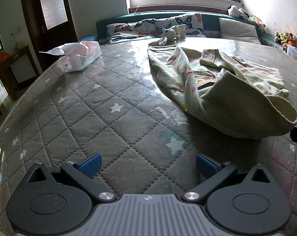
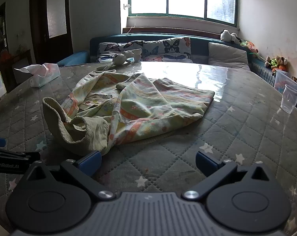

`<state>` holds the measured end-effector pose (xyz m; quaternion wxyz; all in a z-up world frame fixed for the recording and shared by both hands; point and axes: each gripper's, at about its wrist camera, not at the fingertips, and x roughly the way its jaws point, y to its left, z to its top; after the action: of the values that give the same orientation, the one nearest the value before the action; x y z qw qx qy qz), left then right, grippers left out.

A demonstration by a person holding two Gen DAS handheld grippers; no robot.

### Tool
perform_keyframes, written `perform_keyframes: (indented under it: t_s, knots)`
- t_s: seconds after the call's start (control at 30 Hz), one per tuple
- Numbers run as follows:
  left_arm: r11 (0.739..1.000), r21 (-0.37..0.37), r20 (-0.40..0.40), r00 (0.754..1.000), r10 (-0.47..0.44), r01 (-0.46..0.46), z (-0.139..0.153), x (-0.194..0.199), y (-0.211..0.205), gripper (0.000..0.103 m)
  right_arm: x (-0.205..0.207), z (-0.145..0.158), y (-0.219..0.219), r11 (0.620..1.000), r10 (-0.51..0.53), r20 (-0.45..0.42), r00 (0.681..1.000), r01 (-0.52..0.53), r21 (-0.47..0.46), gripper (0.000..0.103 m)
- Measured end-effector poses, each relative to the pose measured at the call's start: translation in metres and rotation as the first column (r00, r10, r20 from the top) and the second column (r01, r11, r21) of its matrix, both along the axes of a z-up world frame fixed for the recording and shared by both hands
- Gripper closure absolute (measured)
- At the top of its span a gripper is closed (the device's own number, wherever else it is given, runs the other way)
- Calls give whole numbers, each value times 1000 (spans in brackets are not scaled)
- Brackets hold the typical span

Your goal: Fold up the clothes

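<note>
- While both tools idle over the near edge of the grey quilted star-print table cover (image 1: 117, 106), nothing is held; folding looks not yet begun.
- Far left: white-and-pink soft tissue pack (image 1: 83, 56), one sheet pulled up, well apart from the clothing. Printing on its side is too small to read.
- Left gripper (image 1: 148, 165): blue-padded fingers (image 1: 91, 165) spread wide, empty, aimed at bare cover left of the garment. Judgement: parked wide so it can go straight in for a pinch.
- Centre: crumpled pale green-and-orange printed child's garment (image 2: 144, 102) lies in a loose heap, its plain olive ribbed cuff (image 2: 69, 122) standing up at the near-left end. In the left wrist view that cuff (image 1: 246, 106) sits to the right of the tool.
- Right gripper (image 2: 148, 163): likewise wide apart and empty; its left pad is just beside the garment's near edge, contact uncertain.
- Lettering "GenRobot.AI" reads on the other tool's black body at the left edge of the right wrist view.
- Far right: clear plastic cup (image 2: 290, 100), near the table edge, away from the work.
</note>
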<state>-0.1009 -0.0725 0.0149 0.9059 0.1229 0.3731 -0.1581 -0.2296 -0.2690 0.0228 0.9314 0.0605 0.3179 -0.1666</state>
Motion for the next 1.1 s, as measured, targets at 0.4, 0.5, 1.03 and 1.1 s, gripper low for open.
perform_keyframes:
  t_s: [0.4,0.5,1.03,1.1]
  knots:
    - [1000,-11,-8,1000,2,-2,5,16,-3,0,13,5,-4,1000,10,3,1000,-10,-11,1]
    - [1000,-15,-5,1000,8,-8,8,23,-3,0,18,9,-5,1000,16,5,1000,-16,-20,1]
    - [998,-56,53,999,3,0,46,80,-20,5,63,31,-30,998,51,5,999,-50,-44,10]
    - [999,-38,56,998,-17,19,46,91,-32,9,73,32,-34,997,58,-3,998,-58,-51,12]
